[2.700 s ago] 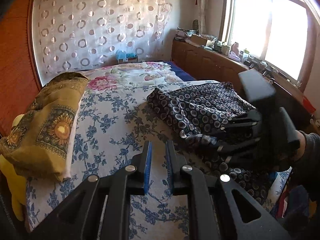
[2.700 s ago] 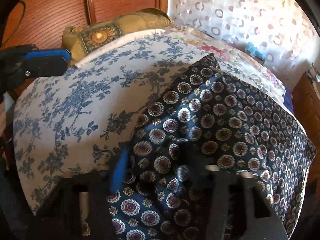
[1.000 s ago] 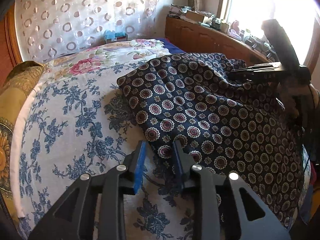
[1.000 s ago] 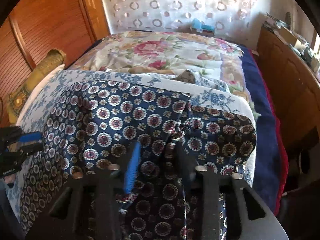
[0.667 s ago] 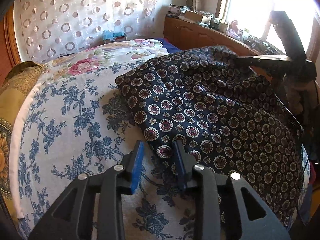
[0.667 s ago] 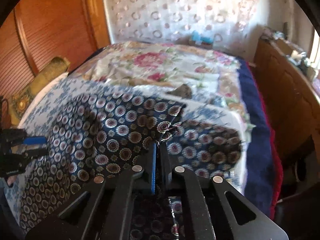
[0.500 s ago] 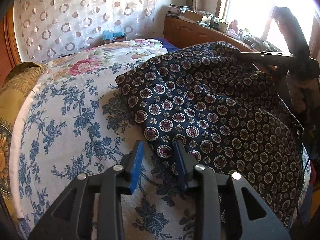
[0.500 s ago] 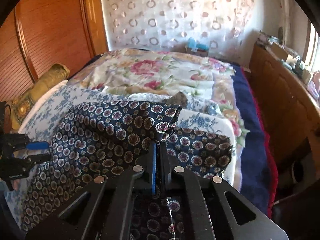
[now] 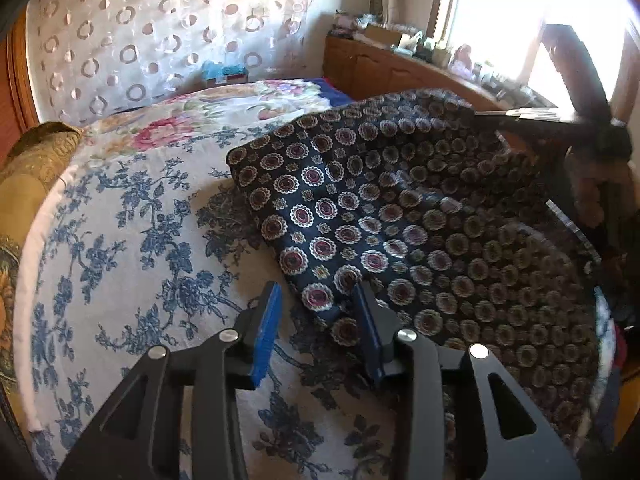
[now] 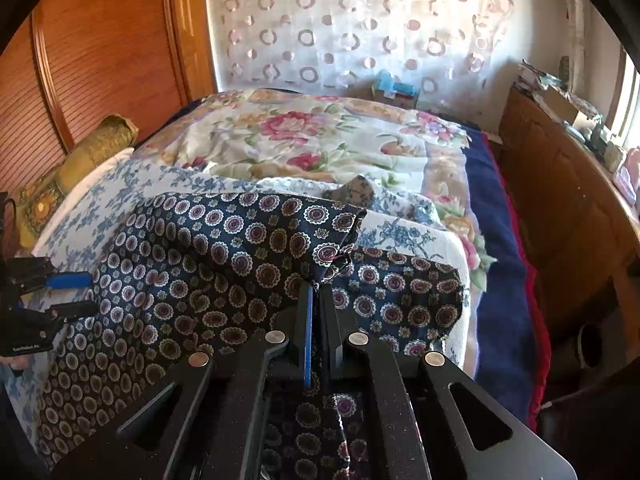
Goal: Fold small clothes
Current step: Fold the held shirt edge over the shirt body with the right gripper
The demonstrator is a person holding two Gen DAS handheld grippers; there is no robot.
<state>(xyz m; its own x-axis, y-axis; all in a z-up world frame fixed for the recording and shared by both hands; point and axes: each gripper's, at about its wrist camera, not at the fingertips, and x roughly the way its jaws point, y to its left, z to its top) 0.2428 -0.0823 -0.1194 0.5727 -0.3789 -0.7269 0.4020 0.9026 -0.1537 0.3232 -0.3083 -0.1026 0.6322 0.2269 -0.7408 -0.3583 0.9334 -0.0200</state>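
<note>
**Patterned garment lifted over the bed**

The right gripper [image 10: 316,292] is clenched on a fold of the dark blue patterned garment [image 9: 400,216], holding that part up off the blue-flowered bedspread [image 9: 132,240]. The left gripper [image 9: 318,304], its jaws having just been opening, straddles the garment's near corner without pressing it. The garment lies toward the bed's window-side edge; a gold pillow [image 10: 80,164] rests near the wooden headboard [image 10: 100,48].

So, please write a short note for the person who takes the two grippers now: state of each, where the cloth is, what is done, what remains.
Right gripper: shut on an edge of the dark patterned garment, held raised.
Left gripper: jaws have just been opening; the garment's near corner lies between them, not pinched.
The garment lies spread on the blue floral bedcover, far side lifted.
Done: one edge gripped. Left: grip the near corner, then fold. No finished fold shows.
</note>
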